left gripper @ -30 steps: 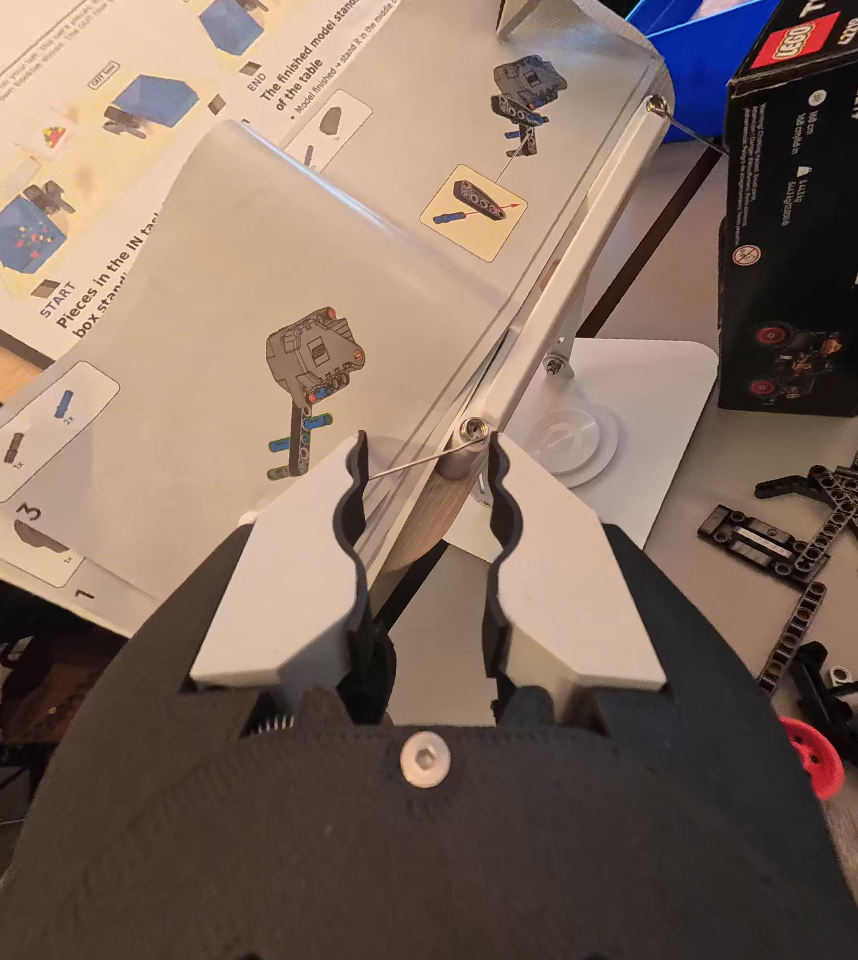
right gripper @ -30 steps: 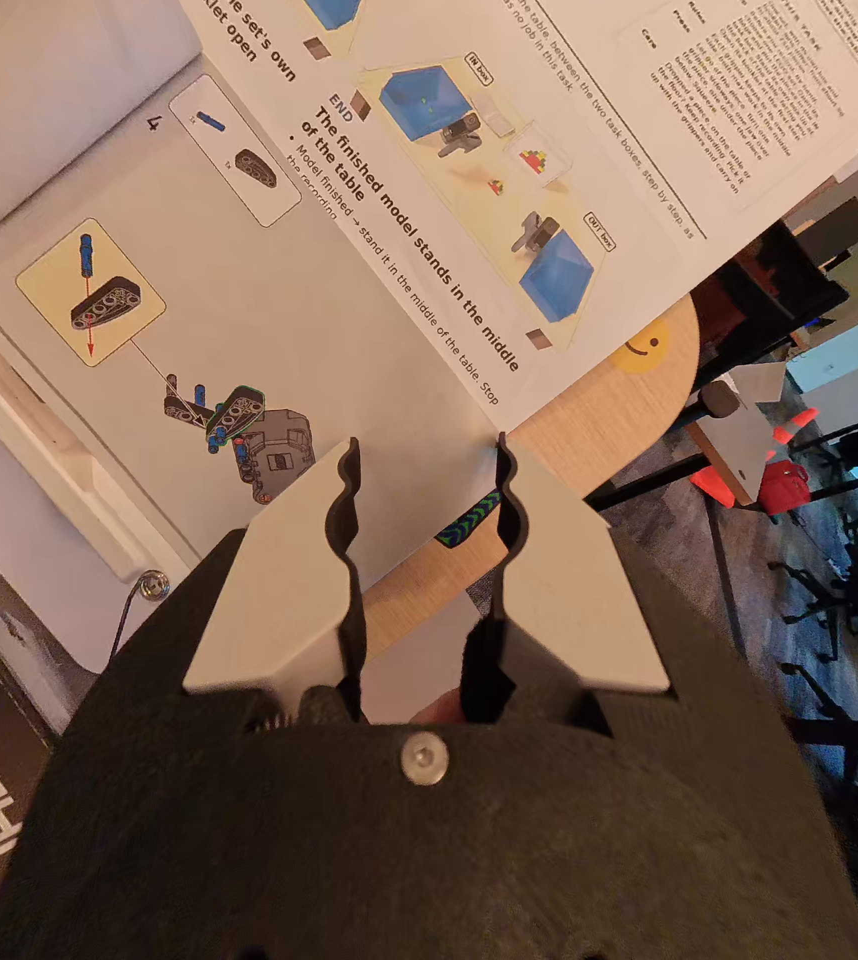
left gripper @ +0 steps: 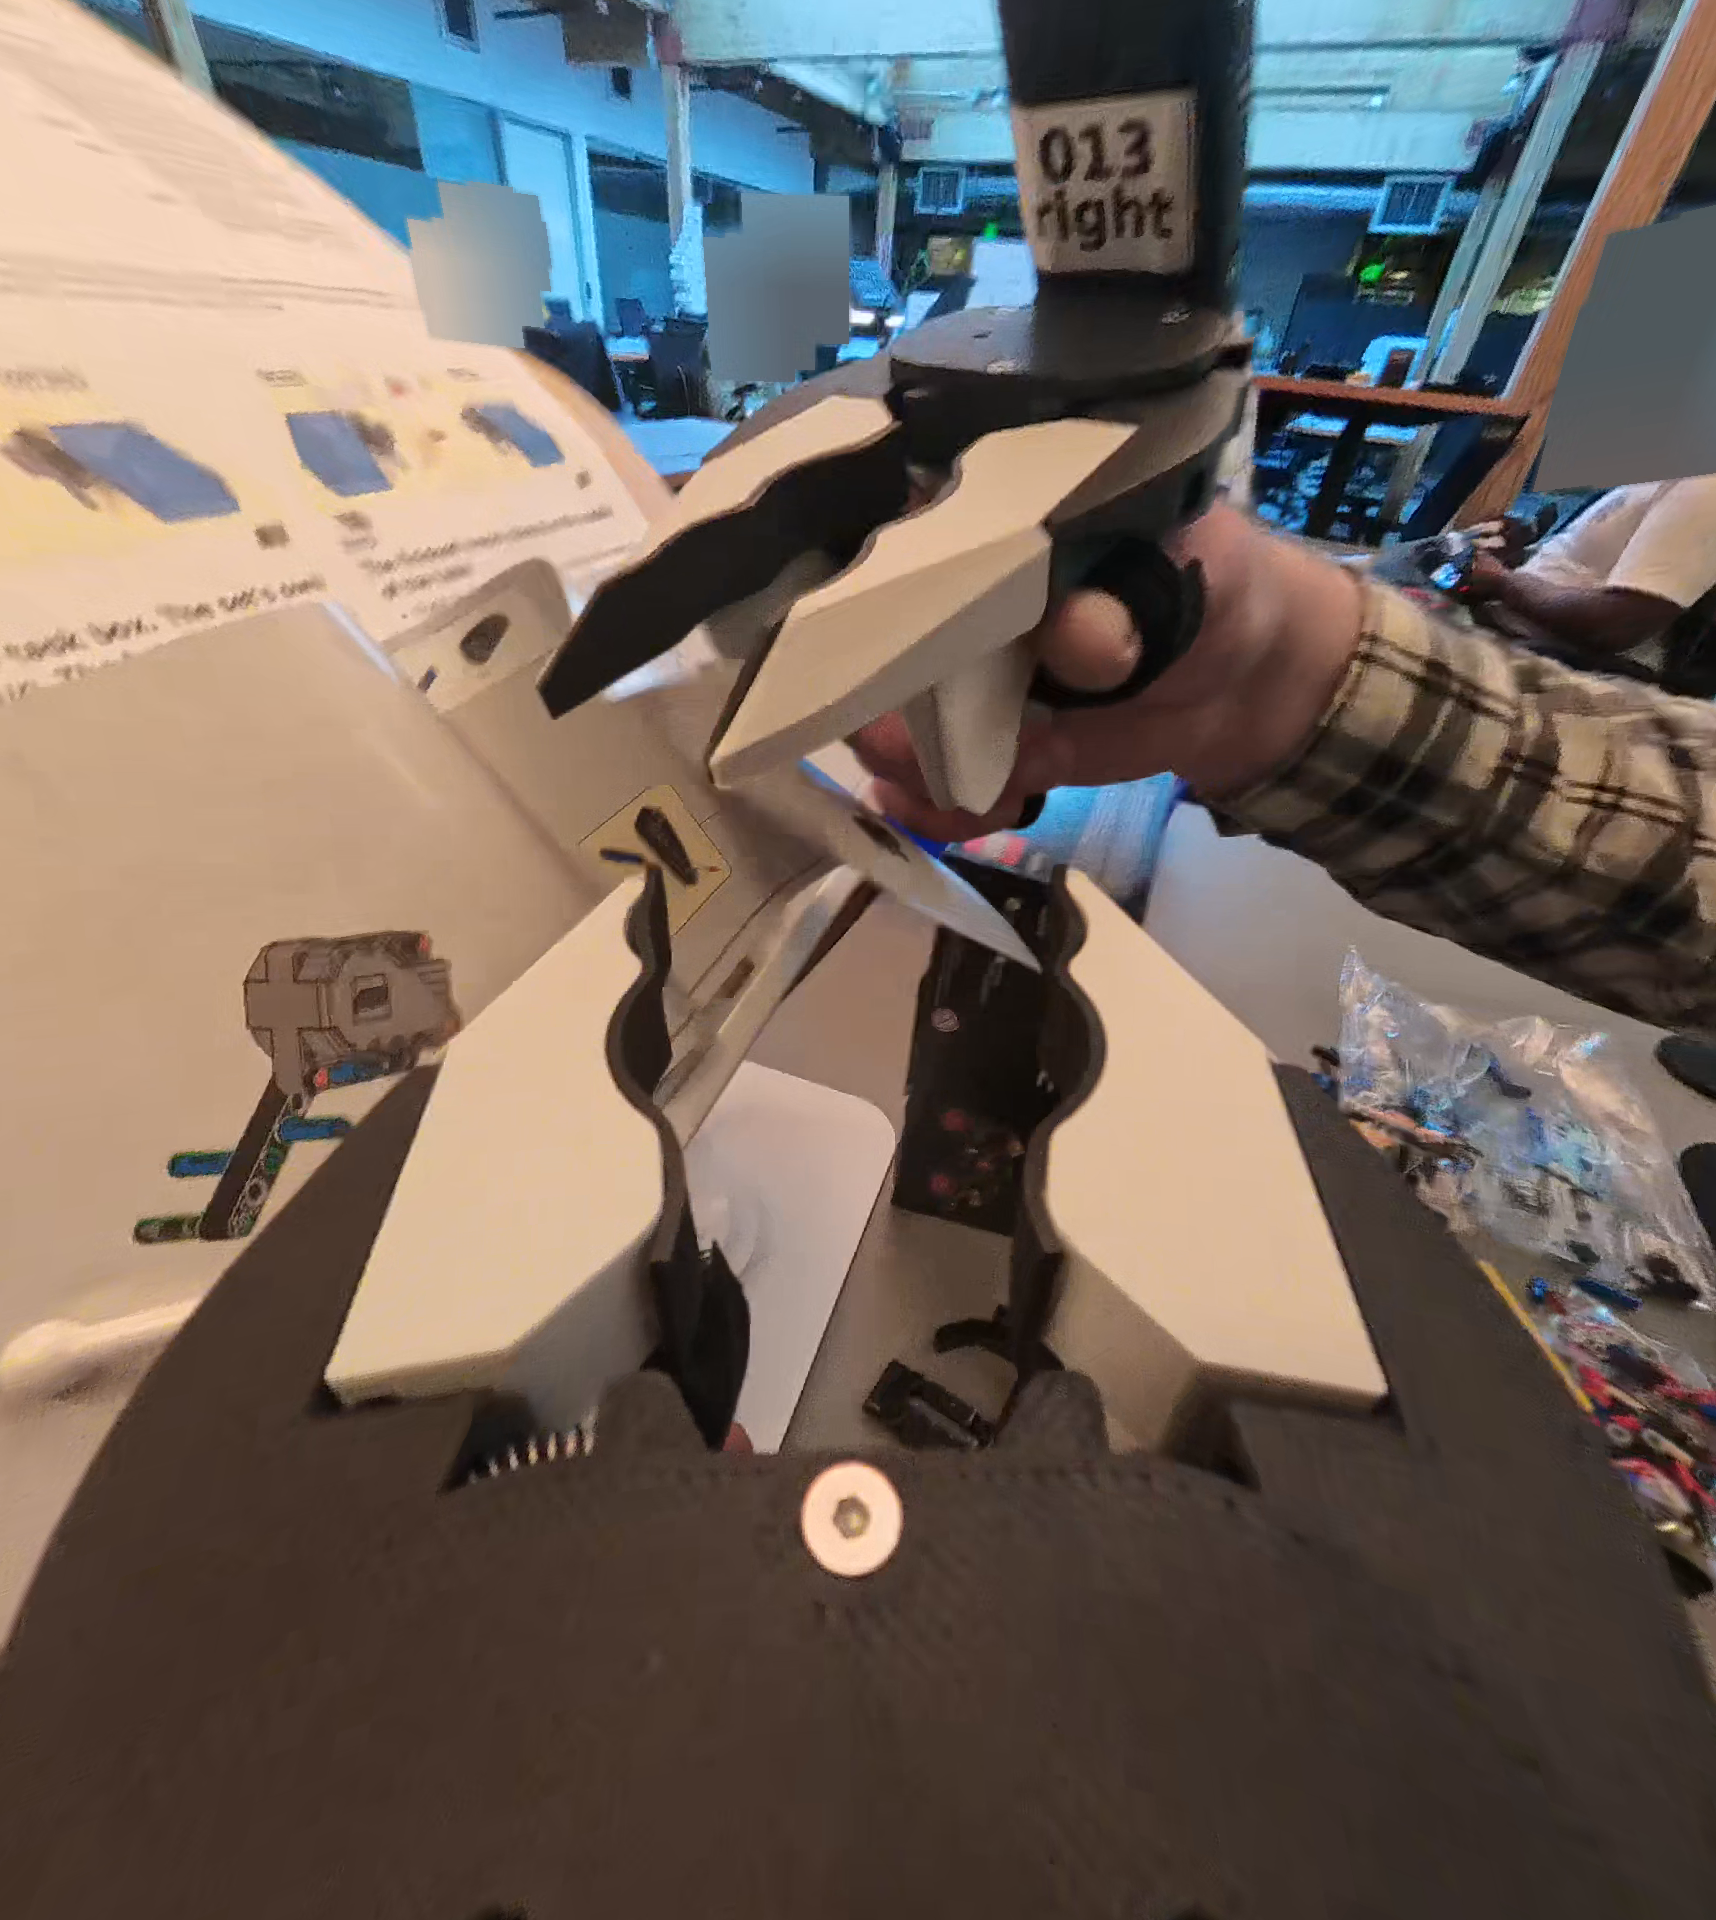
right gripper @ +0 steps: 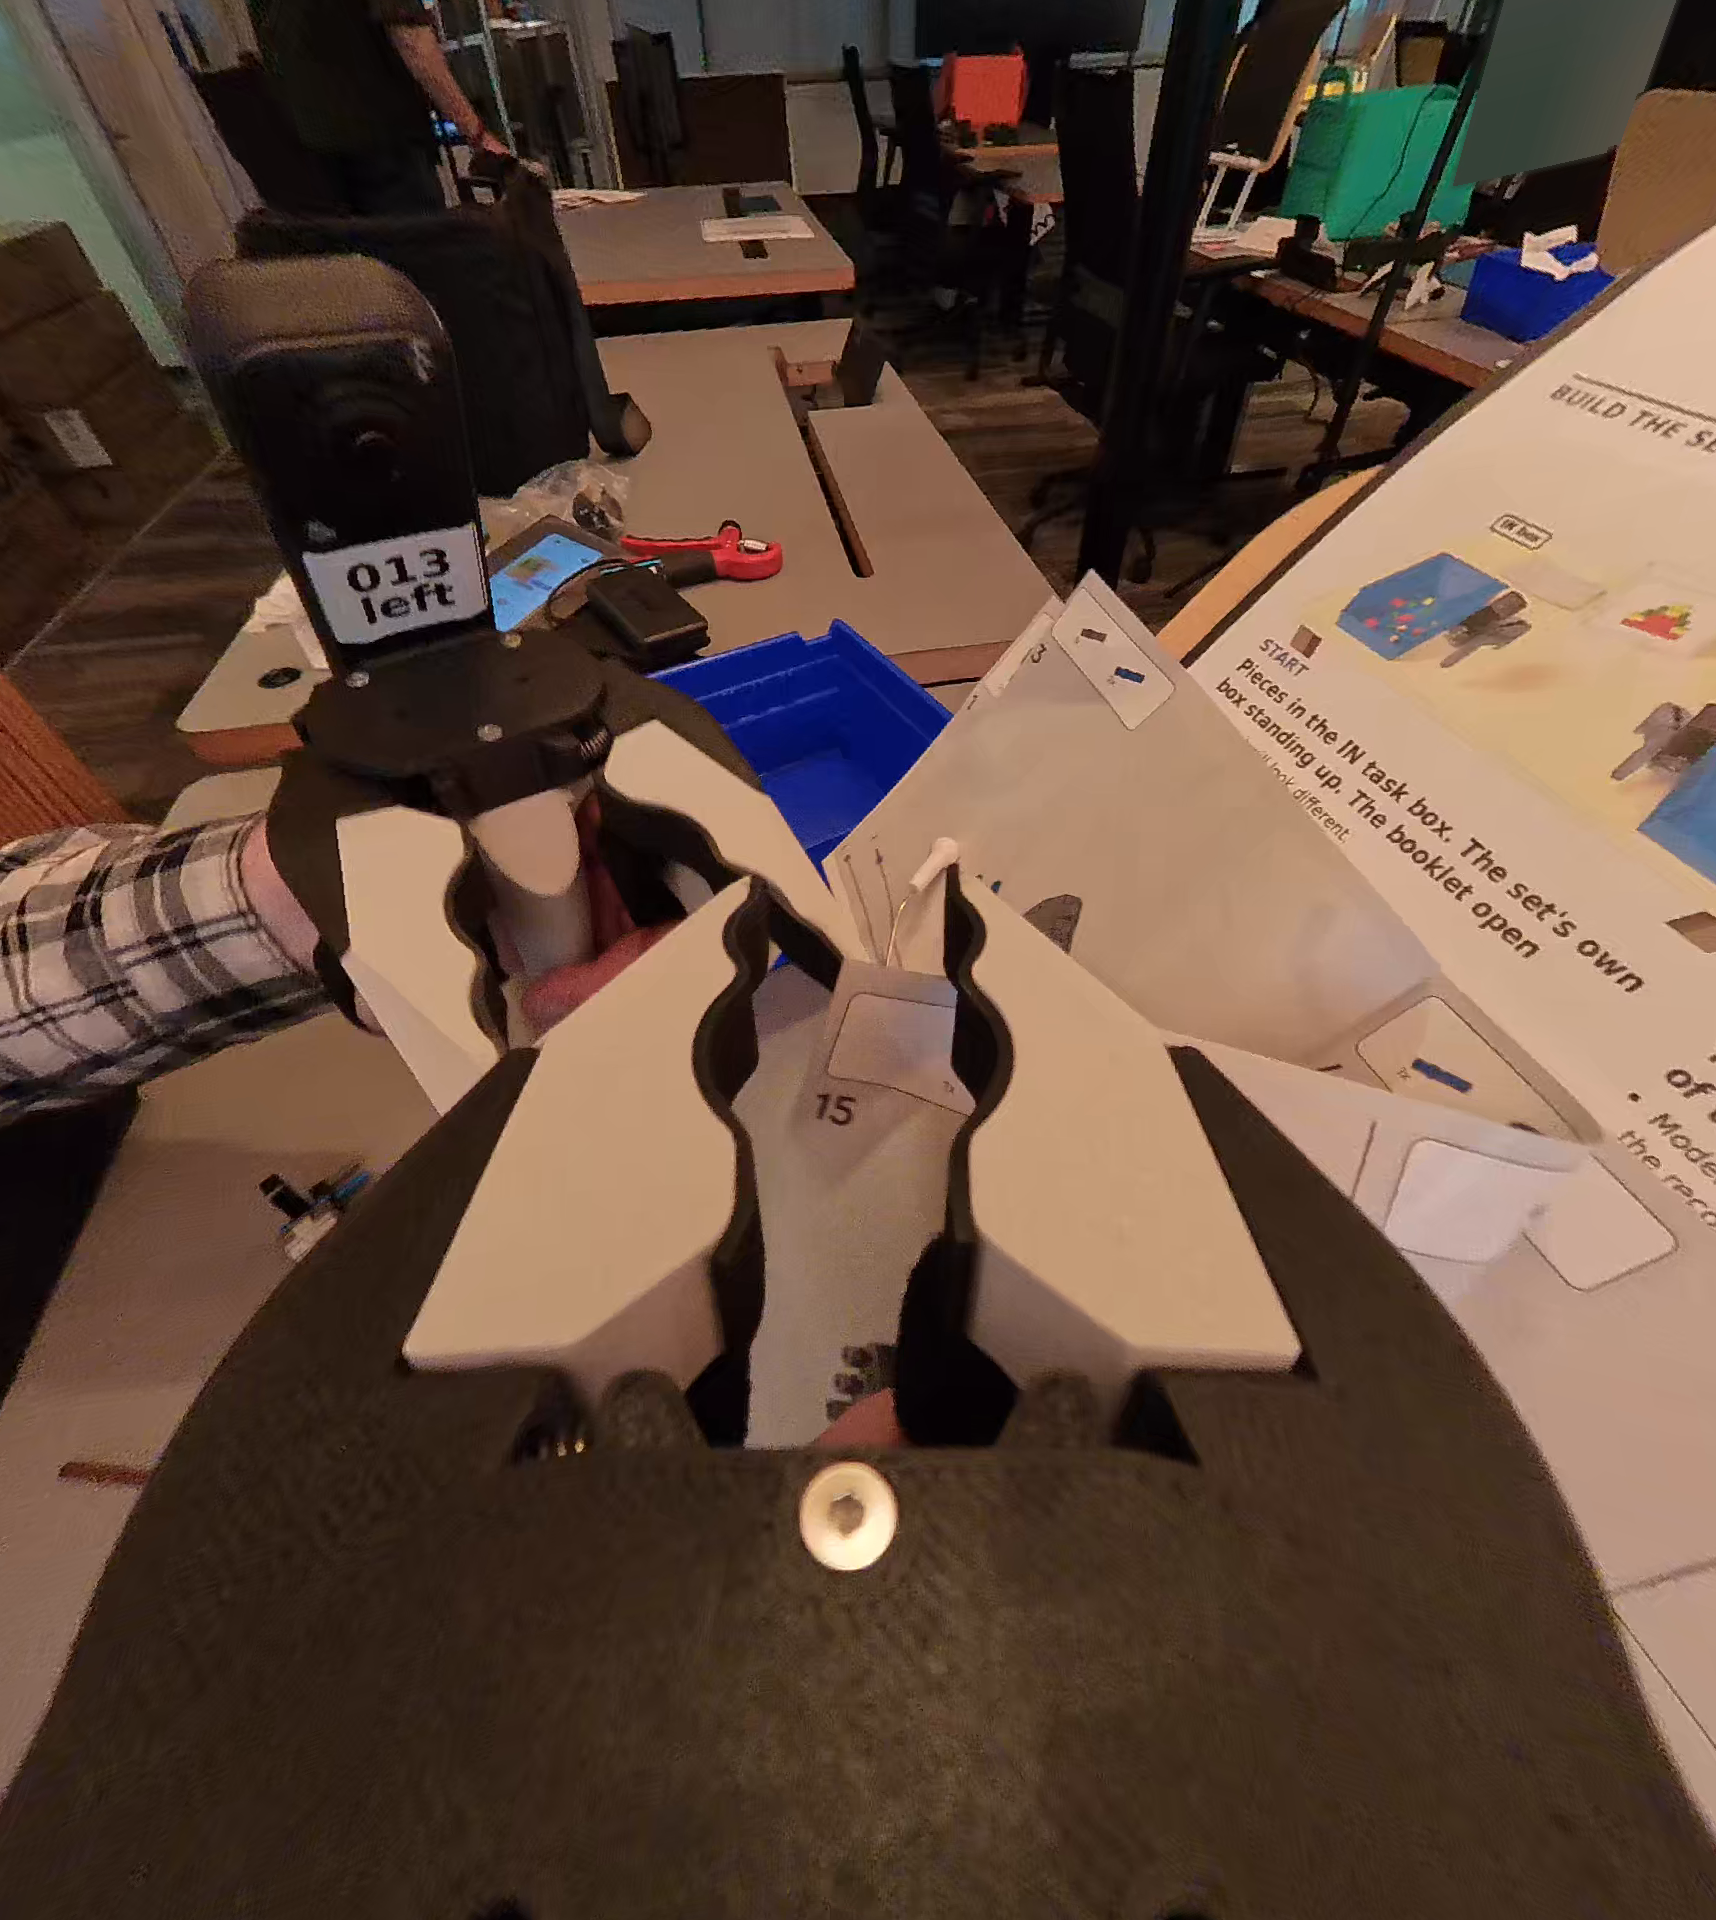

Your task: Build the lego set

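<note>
The left tongs [left gripper: 849,925] stand wide apart with nothing between them; the instruction booklet [left gripper: 241,862] rises just to their left on a white stand [left gripper: 792,1153], and one loose page corner [left gripper: 937,894] reaches across the gap near the right tip. The right tongs [right gripper: 849,904] are also parted, moderately, and booklet pages [right gripper: 833,1195] lie in the gap between their fingers; whether they touch the paper cannot be told. In the left wrist view the right tongs hover above the booklet's open spread, tips angled down toward it, held by a hand [left gripper: 1238,665] in a plaid sleeve [left gripper: 1560,821].

The lego pieces lie apart from both tongs: one clear bag of small parts [left gripper: 1498,1122] on the table [left gripper: 1238,935] to the right of the left tongs, a second heap of bagged coloured bits [left gripper: 1654,1444] nearer the table edge, and two small black pieces [left gripper: 927,1403] seen low between the left fingers. One black set box [left gripper: 968,1081] stands upright beyond them. One blue bin [right gripper: 812,717] sits behind the booklet in the right wrist view. One large printed sheet [right gripper: 1560,727] leans behind the booklet
</note>
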The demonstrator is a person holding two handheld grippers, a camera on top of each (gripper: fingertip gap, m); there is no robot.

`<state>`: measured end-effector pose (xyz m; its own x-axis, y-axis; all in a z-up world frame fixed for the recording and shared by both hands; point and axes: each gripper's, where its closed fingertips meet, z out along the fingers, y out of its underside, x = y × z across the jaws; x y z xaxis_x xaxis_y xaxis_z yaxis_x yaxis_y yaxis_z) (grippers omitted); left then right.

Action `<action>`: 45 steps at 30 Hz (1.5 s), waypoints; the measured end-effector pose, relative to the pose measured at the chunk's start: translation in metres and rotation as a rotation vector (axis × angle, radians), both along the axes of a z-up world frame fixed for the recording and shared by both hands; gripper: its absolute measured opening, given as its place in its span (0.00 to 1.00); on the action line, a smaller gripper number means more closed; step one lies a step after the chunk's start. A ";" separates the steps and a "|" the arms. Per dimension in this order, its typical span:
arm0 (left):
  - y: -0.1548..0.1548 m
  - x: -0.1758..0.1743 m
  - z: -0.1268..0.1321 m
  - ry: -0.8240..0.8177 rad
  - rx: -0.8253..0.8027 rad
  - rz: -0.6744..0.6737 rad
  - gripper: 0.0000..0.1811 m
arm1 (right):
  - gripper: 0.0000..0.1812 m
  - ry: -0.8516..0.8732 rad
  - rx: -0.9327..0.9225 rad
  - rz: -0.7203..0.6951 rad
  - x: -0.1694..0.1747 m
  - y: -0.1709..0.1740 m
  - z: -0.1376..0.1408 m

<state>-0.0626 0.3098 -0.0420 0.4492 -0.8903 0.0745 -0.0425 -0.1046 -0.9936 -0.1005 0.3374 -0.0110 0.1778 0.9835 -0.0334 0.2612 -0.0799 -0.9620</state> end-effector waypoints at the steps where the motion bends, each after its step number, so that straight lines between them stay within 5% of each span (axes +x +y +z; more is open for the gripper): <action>1: 0.008 0.000 -0.007 0.014 -0.019 0.024 0.37 | 0.18 0.008 -0.019 -0.004 -0.003 0.003 -0.002; 10: 0.038 0.014 -0.012 -0.033 -0.051 0.091 0.02 | 0.15 0.112 -0.094 0.015 0.005 0.011 0.003; 25: 0.010 0.030 0.028 -0.268 0.006 -0.122 0.00 | 0.31 0.168 0.176 -0.219 0.079 -0.001 0.042; 30: 0.006 0.037 0.029 -0.284 0.009 -0.158 0.00 | 0.35 0.023 0.076 -0.221 0.080 0.005 0.000; 38: 0.011 0.038 0.033 -0.342 -0.027 -0.183 0.05 | 0.10 0.084 0.012 -0.129 0.072 0.003 0.000; 45: 0.013 0.032 0.039 -0.411 -0.028 -0.220 0.00 | 0.08 0.150 -0.058 -0.067 0.078 -0.001 0.003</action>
<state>-0.0304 0.3224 -0.0030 0.1780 -0.9563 0.2321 0.3297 -0.1643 -0.9297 -0.0224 0.3366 -0.0079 0.2312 0.9653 -0.1211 0.1077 -0.1491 -0.9829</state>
